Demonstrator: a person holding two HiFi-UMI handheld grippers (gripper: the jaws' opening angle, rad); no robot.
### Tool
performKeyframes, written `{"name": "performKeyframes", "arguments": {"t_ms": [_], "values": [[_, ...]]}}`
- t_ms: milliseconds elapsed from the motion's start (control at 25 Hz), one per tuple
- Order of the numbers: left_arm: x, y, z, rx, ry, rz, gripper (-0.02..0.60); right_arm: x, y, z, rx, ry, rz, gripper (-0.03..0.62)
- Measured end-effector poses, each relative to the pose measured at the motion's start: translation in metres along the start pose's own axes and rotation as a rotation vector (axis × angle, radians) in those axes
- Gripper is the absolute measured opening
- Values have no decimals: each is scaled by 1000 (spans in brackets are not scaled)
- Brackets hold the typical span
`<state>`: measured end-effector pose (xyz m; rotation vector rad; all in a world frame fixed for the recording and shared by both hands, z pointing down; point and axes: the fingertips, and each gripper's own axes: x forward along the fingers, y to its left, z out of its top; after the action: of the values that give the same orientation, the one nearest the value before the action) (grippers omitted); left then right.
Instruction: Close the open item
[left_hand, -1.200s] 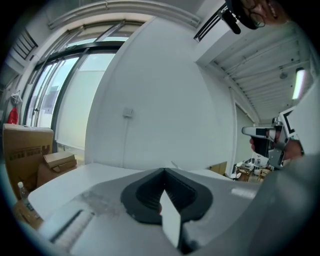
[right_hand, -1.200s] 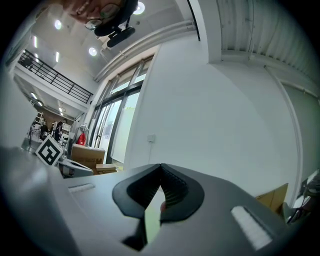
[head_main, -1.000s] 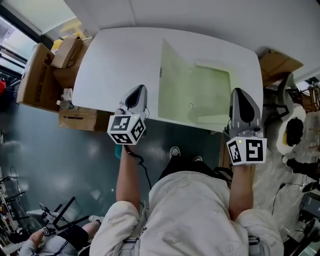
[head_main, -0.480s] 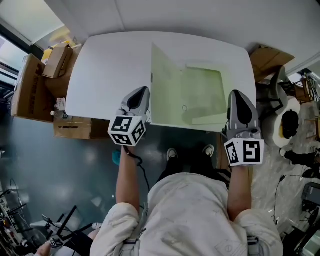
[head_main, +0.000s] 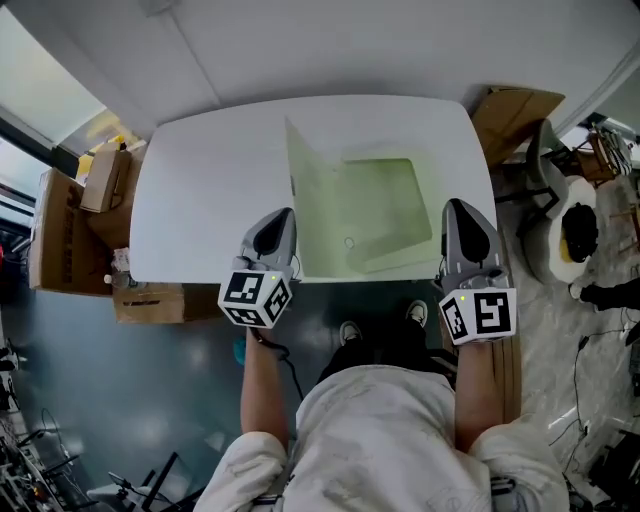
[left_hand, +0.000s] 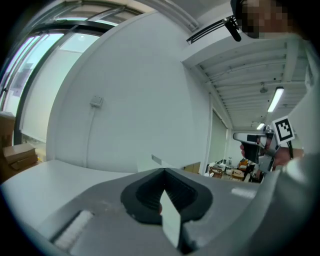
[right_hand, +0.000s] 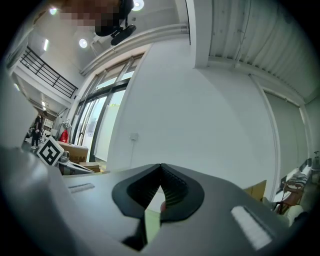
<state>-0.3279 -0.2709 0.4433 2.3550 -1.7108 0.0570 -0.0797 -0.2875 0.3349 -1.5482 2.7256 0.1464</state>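
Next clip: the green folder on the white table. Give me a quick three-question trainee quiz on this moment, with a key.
1. True or false: the pale green folder lies fully shut on the white table.
2. Which side of the folder has the raised flap? A: the person's left. B: the person's right. C: the near edge.
3. Fill in: the jaws of the left gripper and of the right gripper are both ____, with nothing between them.

Key: 1 false, it is open; 2 A; 3 shut.
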Motion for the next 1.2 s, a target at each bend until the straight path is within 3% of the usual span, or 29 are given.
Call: {"name": "performKeyframes", "arguments": {"t_ms": [400,960,1200], "values": [[48,-70,16,102,9,-97,2,-21,-49,-7,22,11,-57,2],[118,-130,-5,69,74,-109,2,-26,-129,-16,33,41,-63,2],[143,-155,-16,93,114,-111,2,-20,-152,-24,38,50,-49,2]]}}
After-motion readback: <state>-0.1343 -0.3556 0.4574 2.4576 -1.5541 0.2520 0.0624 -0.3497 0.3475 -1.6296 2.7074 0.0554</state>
